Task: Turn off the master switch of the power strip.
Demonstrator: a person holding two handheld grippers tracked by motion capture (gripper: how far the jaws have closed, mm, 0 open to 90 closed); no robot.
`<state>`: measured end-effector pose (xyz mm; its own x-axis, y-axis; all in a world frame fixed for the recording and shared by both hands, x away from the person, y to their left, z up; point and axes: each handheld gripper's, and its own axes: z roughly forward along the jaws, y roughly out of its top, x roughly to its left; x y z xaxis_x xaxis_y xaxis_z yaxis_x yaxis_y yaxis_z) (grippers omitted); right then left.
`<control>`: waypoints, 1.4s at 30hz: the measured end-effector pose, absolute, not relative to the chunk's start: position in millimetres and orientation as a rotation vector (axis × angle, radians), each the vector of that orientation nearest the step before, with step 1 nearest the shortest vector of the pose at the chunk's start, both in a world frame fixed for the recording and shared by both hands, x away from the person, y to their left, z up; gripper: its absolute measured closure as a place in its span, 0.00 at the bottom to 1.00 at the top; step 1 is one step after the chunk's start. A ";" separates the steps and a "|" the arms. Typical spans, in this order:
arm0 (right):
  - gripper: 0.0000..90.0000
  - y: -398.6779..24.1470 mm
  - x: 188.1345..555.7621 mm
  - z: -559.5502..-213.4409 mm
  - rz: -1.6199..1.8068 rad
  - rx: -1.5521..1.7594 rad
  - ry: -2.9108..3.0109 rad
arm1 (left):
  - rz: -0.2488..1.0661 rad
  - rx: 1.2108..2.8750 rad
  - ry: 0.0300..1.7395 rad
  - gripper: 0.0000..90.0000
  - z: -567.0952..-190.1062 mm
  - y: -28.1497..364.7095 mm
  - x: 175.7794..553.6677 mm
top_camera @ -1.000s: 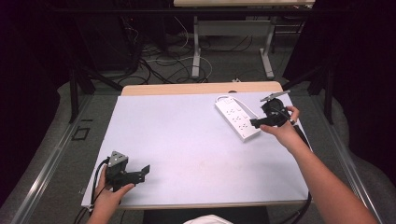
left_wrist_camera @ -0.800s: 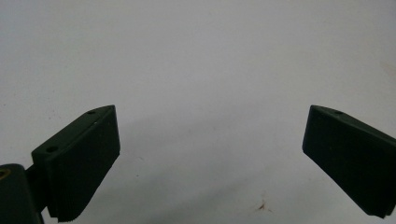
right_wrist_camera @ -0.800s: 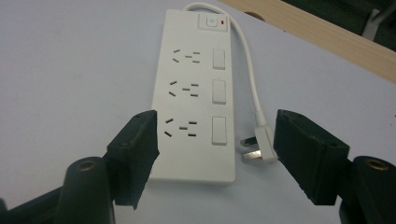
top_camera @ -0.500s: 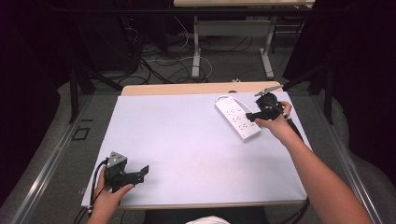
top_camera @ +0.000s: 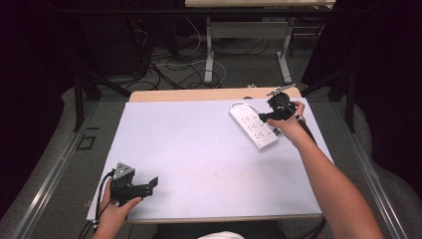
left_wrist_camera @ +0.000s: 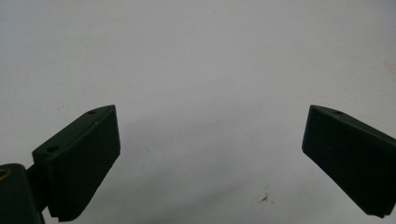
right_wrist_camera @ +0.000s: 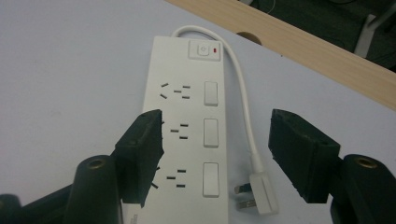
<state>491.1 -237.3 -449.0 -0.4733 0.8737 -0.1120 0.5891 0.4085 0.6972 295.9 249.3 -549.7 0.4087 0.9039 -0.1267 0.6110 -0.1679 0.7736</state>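
Fingers [right_wrist_camera: 140,158] spread wide over power strip [right_wrist_camera: 187,140] | right gripper [top_camera: 266,116] shifted farther along counter [top_camera: 199,149] | left gripper [top_camera: 144,186] wide, unmoved

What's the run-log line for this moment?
left gripper: open, near table edge | right gripper: open over power strip | plug: lying loose beside strip
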 end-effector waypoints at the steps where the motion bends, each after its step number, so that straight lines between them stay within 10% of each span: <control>1: 0.40 -236.3 492.1 -449.3 0.814 1.249 2.198 | 0.472 1.884 1.297 0.05 -549.8 249.7 295.6; 42: 0.56 -212.7 561.0 -485.0 0.763 1.290 2.255 | 0.475 1.884 1.339 0.06 -552.4 255.2 293.8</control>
